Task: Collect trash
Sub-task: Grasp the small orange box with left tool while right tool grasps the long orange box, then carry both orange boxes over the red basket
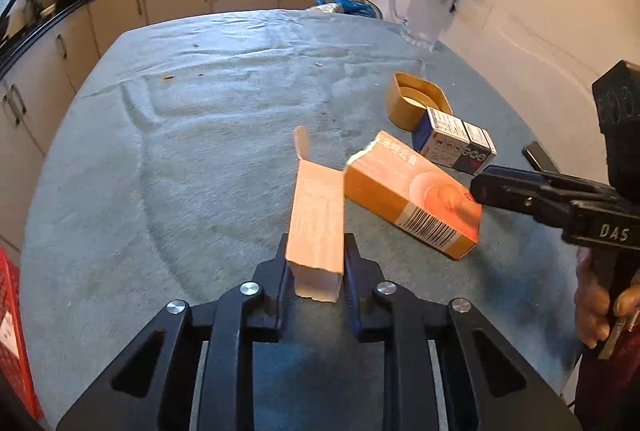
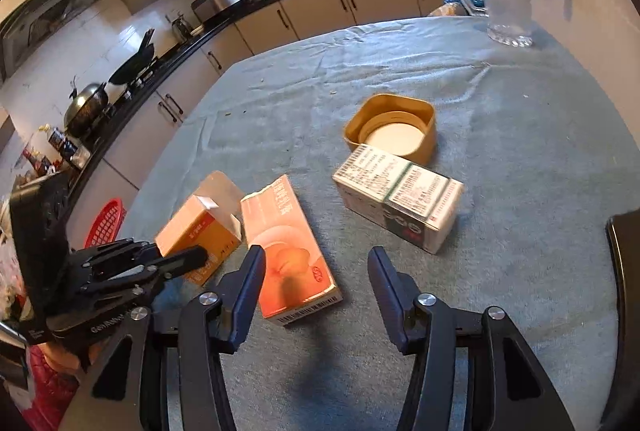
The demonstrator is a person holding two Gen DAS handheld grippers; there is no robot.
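Small open box (image 1: 316, 215) pinched between left gripper (image 1: 316, 271) fingers, long side pointing straight ahead, just left of the orange box (image 2: 290, 255). Orange box flat on the table (image 2: 520, 151), long side pointing away, right beside right gripper (image 2: 316, 283). Right fingers spread wide, holding nothing, nearer to it.

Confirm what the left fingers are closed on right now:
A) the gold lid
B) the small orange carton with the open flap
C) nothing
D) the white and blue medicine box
B: the left gripper clamps the small orange carton at its base, flap up.
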